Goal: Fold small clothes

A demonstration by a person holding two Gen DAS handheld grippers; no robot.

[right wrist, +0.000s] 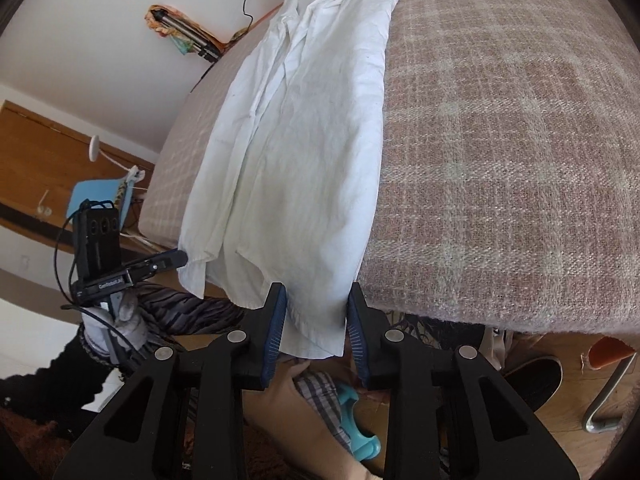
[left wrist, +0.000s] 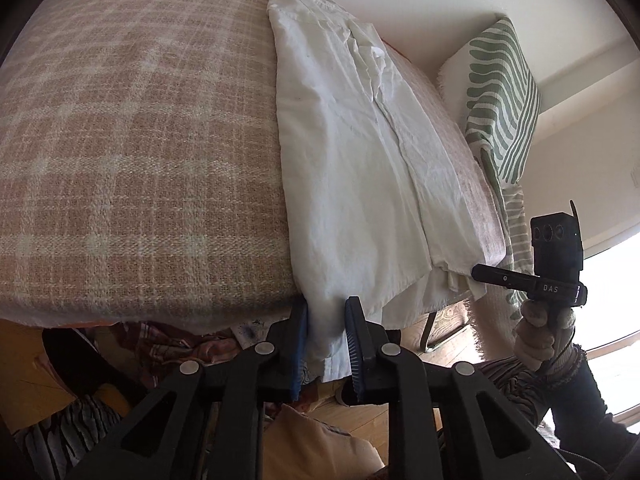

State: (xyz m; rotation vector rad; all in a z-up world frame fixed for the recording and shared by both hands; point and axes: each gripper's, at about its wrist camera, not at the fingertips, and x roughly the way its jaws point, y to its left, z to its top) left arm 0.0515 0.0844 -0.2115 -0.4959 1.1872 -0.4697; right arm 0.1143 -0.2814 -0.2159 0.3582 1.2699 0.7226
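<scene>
A white shirt [left wrist: 352, 152] lies lengthwise on a table covered with a pink plaid cloth [left wrist: 132, 152], folded into a long strip, its hem hanging over the near edge. My left gripper [left wrist: 328, 344] is open, its blue-padded jaws on either side of the hanging hem's left corner. My right gripper [right wrist: 316, 332] is open too, jaws straddling the hem's right corner of the shirt [right wrist: 304, 152]. Each gripper shows in the other's view: the right one [left wrist: 480, 272] at the shirt's far corner, the left one [right wrist: 180, 258] likewise.
A green-striped cushion [left wrist: 504, 100] stands beyond the plaid cloth's [right wrist: 500, 160] right side. Under the table lie clothes, shoes [right wrist: 536, 376] and a turquoise object [right wrist: 360, 428] on a wooden floor. A blue chair [right wrist: 100, 196] stands to the left.
</scene>
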